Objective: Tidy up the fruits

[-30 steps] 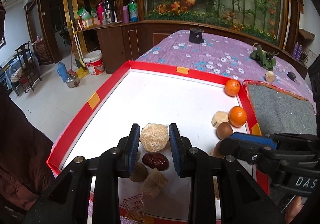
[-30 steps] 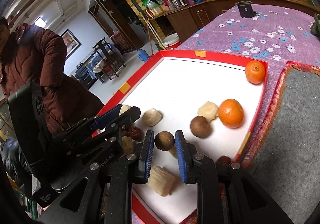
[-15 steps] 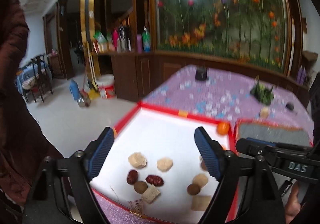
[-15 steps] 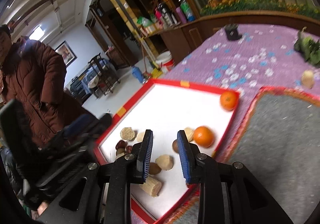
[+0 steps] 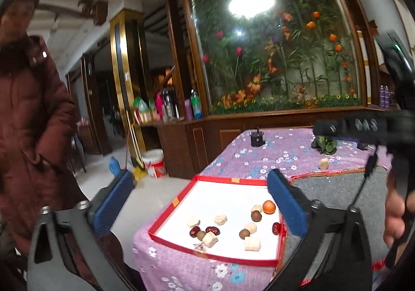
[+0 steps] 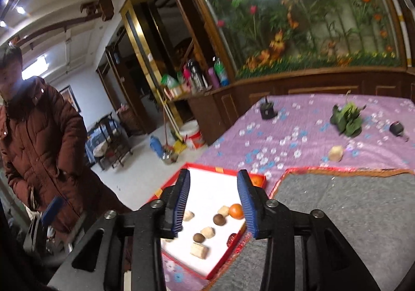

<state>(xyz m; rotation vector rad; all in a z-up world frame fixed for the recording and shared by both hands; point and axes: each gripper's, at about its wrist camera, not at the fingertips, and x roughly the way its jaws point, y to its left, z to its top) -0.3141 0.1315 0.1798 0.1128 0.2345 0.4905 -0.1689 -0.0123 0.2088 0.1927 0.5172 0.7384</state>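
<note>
Left wrist view — red tray (image 5: 166, 215): orange (image 5: 269, 206), dates, nuts | both hand-held grippers open, empty

- Tray (image 5: 166, 213): red cardboard rim, matt white floor.
- Tablecloth (image 5: 233, 158): purple flowered cloth.
- Mat (image 6: 350, 202): rough grey felt.
- Cabinet (image 5: 197, 140): glossy dark wood.

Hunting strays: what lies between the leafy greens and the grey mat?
One pale lump, alone on the purple flowered cloth; clearest in the right wrist view.
</note>
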